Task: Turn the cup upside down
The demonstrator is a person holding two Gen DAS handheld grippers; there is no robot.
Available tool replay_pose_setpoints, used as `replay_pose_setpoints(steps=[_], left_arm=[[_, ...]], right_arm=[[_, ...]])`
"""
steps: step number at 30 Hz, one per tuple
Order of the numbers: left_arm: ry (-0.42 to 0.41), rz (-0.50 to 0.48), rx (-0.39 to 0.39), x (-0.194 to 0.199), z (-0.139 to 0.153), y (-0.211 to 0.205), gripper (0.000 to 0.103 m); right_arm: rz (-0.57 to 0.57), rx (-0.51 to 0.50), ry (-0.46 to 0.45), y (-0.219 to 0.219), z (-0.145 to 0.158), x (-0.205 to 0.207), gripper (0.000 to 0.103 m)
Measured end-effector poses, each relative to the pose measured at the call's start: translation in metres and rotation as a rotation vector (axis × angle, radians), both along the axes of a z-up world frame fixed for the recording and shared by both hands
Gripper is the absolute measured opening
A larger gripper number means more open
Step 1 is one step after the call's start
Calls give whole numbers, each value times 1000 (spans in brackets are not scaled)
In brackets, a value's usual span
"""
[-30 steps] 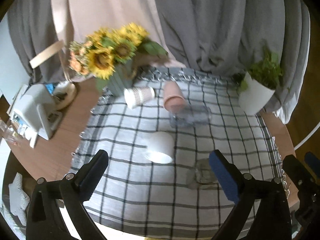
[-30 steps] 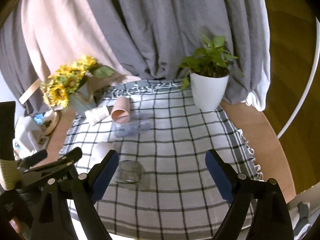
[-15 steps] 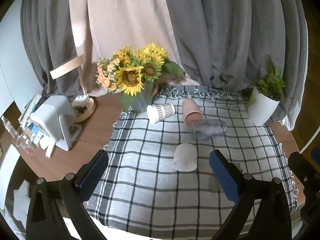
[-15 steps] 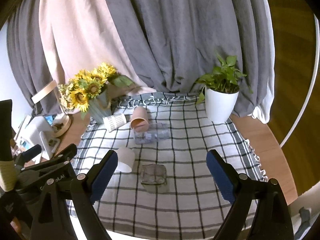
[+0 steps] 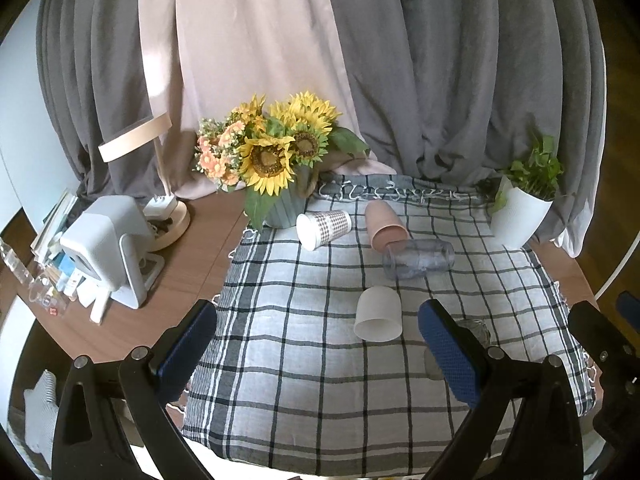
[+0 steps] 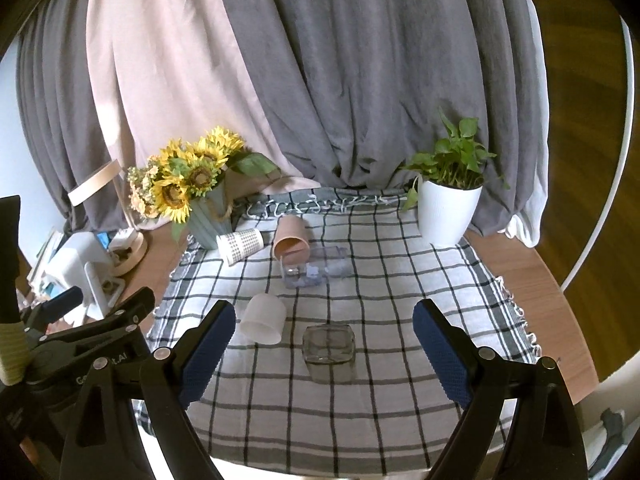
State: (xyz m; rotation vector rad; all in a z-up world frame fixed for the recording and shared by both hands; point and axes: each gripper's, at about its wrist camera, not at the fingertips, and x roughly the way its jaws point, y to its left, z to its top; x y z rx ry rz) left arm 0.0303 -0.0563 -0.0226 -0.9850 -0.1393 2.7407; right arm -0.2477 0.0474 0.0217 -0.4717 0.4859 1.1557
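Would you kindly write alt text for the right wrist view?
The open right gripper hovers over a black-and-white checked tablecloth, aimed at a short clear glass cup standing there. A frosted white cup, pink cup, patterned paper cup and clear plastic jar lie tipped beyond it.

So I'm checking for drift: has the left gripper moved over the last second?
Yes. The left gripper has pulled back and up from the checked cloth: the sunflower vase now looks smaller and farther.
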Motion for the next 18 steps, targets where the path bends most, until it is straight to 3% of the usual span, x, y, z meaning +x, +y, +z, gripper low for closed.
replay_pose_setpoints(steps=[18], left_arm=[[-2,-15,8,-3,-2,-4,103]], right_arm=[[-6,1,-5,-1,0,-7,91]])
